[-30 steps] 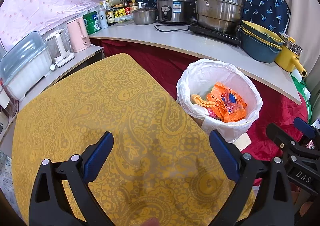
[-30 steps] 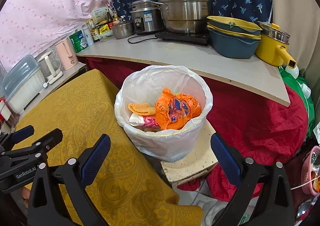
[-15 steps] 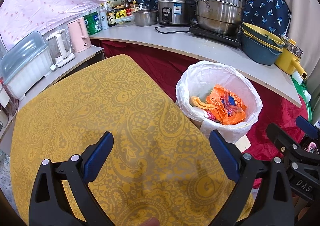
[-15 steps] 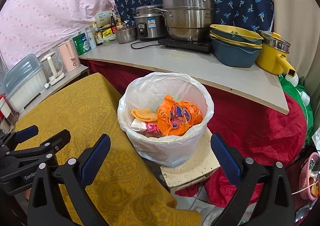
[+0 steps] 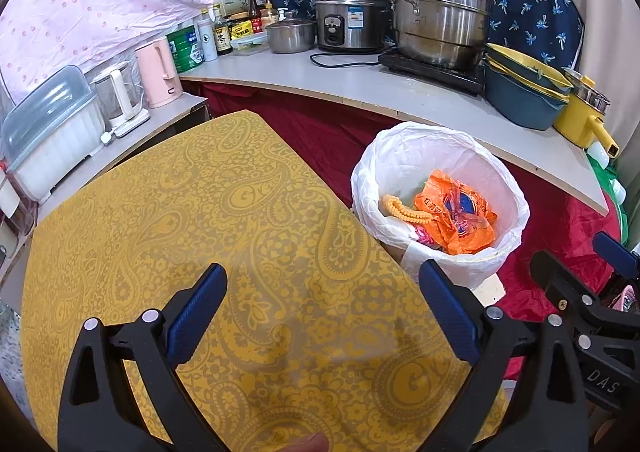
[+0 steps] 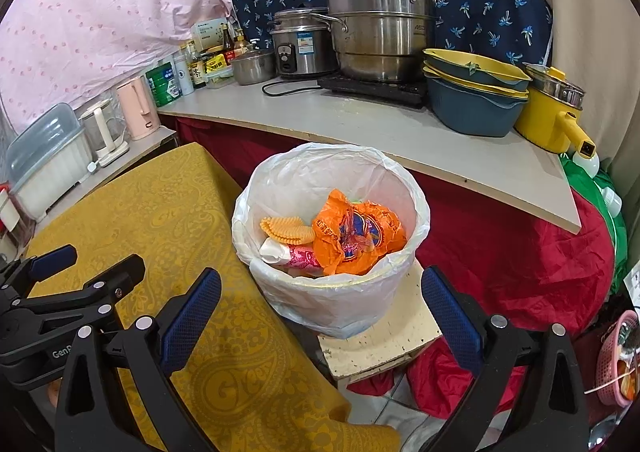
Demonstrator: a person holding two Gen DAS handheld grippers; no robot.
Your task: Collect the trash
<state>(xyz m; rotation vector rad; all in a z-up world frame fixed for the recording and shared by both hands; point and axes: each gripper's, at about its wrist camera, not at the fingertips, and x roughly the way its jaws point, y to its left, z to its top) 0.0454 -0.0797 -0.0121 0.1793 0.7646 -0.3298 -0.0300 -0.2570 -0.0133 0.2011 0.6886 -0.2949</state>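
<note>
Looking at both views, I see my left gripper [image 5: 320,316] and right gripper [image 6: 320,316] wide open and holding nothing. All the trash, like the orange wrapper [image 6: 356,232], sits inside the white bin [image 6: 332,292], just past the right edge of the yellow table [image 5: 180,220]. I think collecting is done; next I would look around for more trash

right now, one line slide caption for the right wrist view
Open right gripper above a white-lined trash bin holding an orange bag, beside the yellow-clothed table.
</note>
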